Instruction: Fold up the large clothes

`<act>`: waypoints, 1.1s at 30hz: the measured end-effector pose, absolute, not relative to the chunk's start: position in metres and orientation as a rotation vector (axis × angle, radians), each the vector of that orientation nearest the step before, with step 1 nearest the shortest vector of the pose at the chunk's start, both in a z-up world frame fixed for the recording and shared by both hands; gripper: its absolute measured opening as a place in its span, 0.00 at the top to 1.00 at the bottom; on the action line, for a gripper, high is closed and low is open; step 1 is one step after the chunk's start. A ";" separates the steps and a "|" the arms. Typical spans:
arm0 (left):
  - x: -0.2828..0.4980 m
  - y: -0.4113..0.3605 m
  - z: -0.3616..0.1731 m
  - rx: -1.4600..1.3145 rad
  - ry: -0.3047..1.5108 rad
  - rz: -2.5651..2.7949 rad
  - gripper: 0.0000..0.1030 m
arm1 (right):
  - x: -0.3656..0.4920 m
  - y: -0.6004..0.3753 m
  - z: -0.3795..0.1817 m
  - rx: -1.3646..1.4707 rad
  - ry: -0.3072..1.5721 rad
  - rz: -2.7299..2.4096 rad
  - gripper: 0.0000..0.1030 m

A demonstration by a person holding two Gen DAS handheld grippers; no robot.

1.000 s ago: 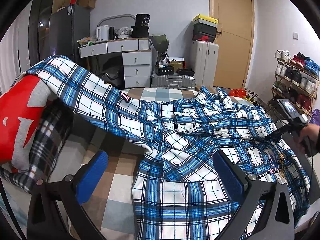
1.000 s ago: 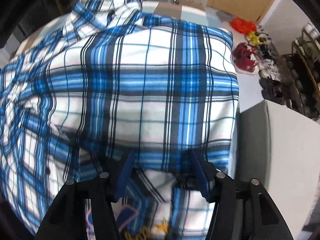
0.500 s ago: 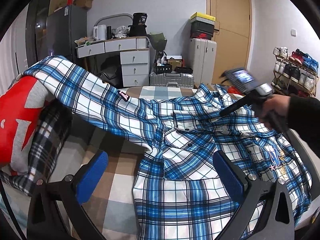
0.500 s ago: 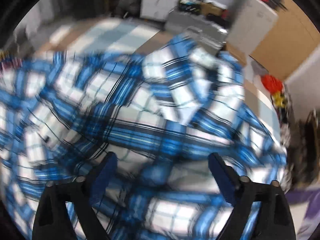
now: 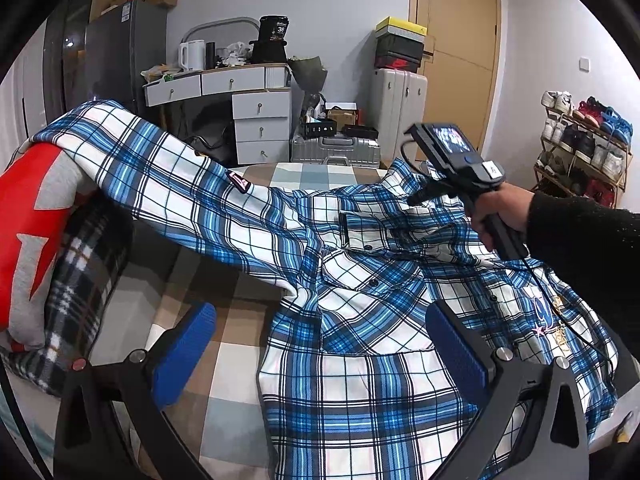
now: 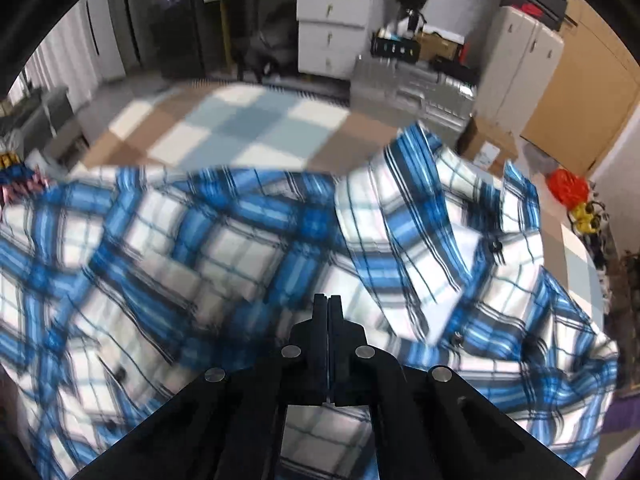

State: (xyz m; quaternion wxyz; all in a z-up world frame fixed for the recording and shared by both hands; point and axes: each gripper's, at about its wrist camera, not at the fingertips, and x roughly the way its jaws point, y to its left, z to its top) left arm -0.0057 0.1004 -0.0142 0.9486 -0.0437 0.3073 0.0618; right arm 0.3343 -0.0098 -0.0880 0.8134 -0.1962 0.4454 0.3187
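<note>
Blue plaid shirt (image 5: 360, 280) spread front-up on checkered bed cover (image 5: 224, 364), 1 sleeve draped left over red-grey cushion (image 5: 32, 240), left gripper (image 5: 320, 348) wide apart and empty above hem, right gripper (image 6: 328, 312) pinched closed, gripping nothing, near collar (image 6: 420, 216).

Ahead of my left gripper, a white desk with drawers (image 5: 256, 114) stands against the pale grey wall (image 5: 344, 4). Right of it stand a silver ribbed suitcase (image 5: 335, 151), a tan wooden door (image 5: 456, 56) and a shoe rack (image 5: 580, 148).
</note>
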 end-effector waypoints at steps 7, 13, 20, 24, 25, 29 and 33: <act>-0.001 0.102 -0.017 -0.063 0.633 0.153 0.01 | 0.303 -0.037 -0.058 -0.192 0.917 0.740 0.61; 0.000 0.110 -0.016 -0.115 0.636 0.153 0.01 | 0.243 -0.118 -0.021 0.062 0.854 0.812 0.24; -0.006 0.118 -0.015 -0.189 0.617 0.212 0.01 | 0.140 -0.200 -0.011 0.285 0.768 0.858 0.00; -0.017 0.136 -0.004 -0.289 0.569 0.246 0.01 | 0.088 -0.232 -0.020 0.354 0.693 0.845 0.00; -0.020 0.140 0.002 -0.312 0.560 0.240 0.01 | 0.081 -0.236 -0.023 0.364 0.695 0.836 0.00; -0.034 0.159 0.038 -0.365 0.501 0.231 0.01 | 0.070 -0.243 -0.028 0.338 0.731 0.845 0.00; -0.045 0.202 0.083 -0.482 0.502 0.199 0.01 | 0.071 -0.241 -0.034 0.356 0.768 0.868 0.00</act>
